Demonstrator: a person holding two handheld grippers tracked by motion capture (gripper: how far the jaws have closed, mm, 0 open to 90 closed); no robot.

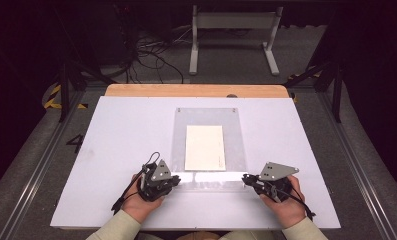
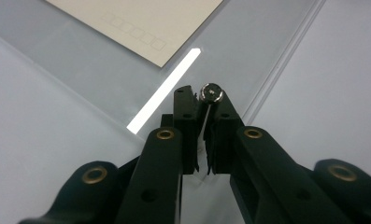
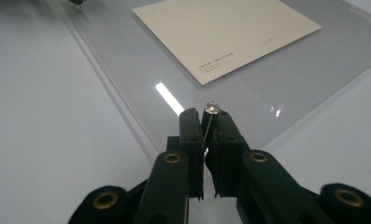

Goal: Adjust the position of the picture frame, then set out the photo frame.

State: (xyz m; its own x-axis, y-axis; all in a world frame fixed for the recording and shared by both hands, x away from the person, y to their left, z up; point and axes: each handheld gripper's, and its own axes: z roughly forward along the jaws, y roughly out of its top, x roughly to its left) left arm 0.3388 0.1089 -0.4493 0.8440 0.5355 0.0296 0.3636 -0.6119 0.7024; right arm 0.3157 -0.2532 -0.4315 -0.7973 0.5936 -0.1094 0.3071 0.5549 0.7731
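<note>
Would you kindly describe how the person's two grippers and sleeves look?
Both the left gripper and the right gripper are black, with brass-coloured rivets along the jaws, a grey three-cornered plate on top and a trailing black cable. The sleeves are pale cream.

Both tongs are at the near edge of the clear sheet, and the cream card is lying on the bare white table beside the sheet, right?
Not quite. Both tongs, left and right, are at the near edge of the clear sheet, but the cream card lies within the sheet's outline, not beside it on the white table. The high view shows this.
</note>
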